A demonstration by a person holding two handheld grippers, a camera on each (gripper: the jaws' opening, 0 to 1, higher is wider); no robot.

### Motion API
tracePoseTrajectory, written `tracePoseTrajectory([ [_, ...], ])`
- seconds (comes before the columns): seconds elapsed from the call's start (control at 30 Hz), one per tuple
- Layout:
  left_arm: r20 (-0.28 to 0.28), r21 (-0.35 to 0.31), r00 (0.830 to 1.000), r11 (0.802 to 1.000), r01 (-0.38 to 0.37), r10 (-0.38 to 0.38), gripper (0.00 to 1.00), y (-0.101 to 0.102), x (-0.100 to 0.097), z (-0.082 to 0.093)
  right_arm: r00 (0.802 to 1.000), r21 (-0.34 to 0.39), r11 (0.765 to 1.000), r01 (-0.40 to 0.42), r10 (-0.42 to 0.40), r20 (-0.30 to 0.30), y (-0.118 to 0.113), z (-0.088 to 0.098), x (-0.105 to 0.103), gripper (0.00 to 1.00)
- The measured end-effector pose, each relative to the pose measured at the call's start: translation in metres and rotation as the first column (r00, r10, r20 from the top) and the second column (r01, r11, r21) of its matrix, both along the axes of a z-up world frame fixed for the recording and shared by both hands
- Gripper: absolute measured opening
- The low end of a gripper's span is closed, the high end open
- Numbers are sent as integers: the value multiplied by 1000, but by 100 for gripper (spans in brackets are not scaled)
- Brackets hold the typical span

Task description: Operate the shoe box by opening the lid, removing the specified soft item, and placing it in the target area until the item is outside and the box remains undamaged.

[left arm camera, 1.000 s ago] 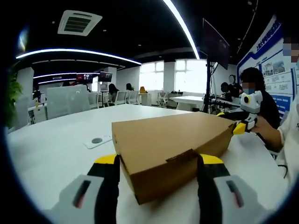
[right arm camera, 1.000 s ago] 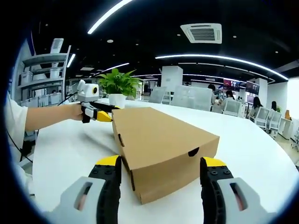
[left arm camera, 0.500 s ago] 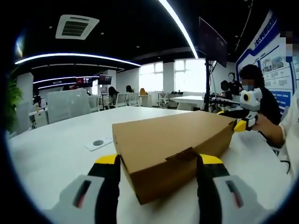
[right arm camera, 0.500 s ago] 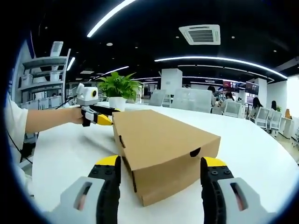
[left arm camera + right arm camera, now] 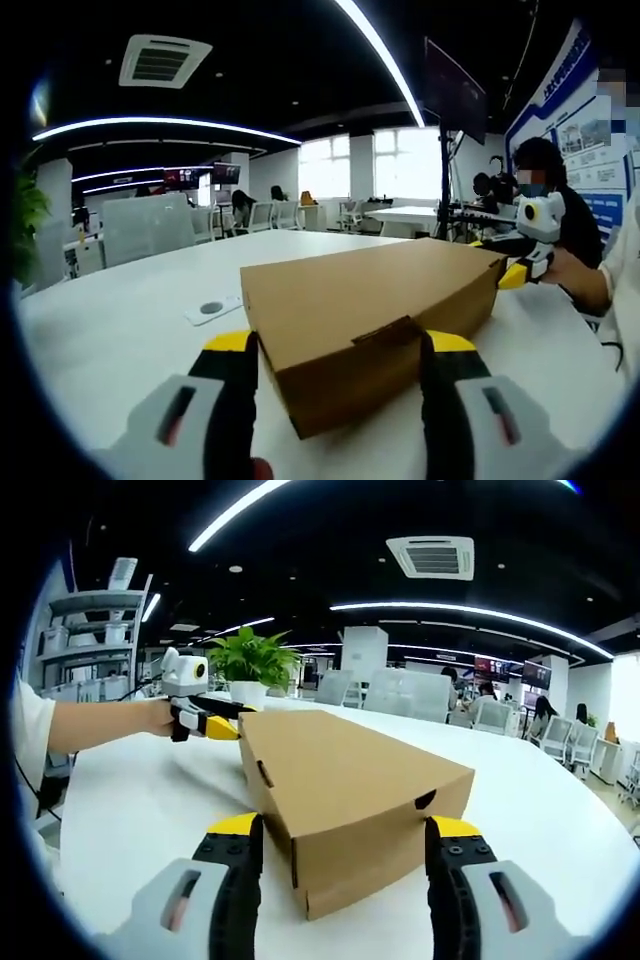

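Note:
A shut brown cardboard shoe box (image 5: 365, 305) lies on the white table (image 5: 110, 340). Its near end sits between the wide-apart jaws of my left gripper (image 5: 340, 350); I cannot tell whether the pads touch it. At its far right corner is my right gripper (image 5: 520, 265), held by a hand. In the right gripper view the same box (image 5: 345, 780) runs away from me, one corner between the open jaws of my right gripper (image 5: 342, 830). My left gripper (image 5: 205, 722) rests at the far left corner. The soft item is hidden.
A small white card with a dark round spot (image 5: 212, 308) lies left of the box. A potted plant (image 5: 250, 665) stands behind the far corner. A person's arm (image 5: 95, 728) reaches in from the left. Seated people (image 5: 545, 190) and office chairs (image 5: 405, 692) ring the table.
Both views have shifted only slightly. The box and both grippers keep their places, and the lid stays shut.

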State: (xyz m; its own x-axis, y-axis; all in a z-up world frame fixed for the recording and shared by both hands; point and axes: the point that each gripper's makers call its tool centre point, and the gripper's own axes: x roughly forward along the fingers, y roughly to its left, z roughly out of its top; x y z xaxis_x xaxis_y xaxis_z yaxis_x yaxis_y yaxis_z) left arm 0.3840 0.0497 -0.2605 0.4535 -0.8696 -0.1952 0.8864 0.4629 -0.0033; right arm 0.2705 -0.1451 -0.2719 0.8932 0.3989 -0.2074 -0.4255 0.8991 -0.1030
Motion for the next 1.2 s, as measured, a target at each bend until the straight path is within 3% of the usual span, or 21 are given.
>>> tracePoseTrajectory([
  [0.47,-4,4,1000,1000,-21,21,66,0,-3,0,1000,7,1000,-18,18,21,-1,0,0,65],
  [0.77,-16,30,998,998,-62,62,66,2,-13,0,998,-5,998,-59,59,3,-2,0,-1,64],
  [0.93,-7,4,996,996,-85,85,66,4,-18,-1,996,10,996,-86,85,17,-4,-1,-2,64],
  [1.13,-16,23,994,994,-106,106,67,6,-26,0,993,-17,993,-120,119,-24,-3,0,-5,63],
  [1.2,-52,-22,990,991,-130,129,68,7,-27,2,992,-13,992,-126,126,-17,-3,0,-6,64],
])
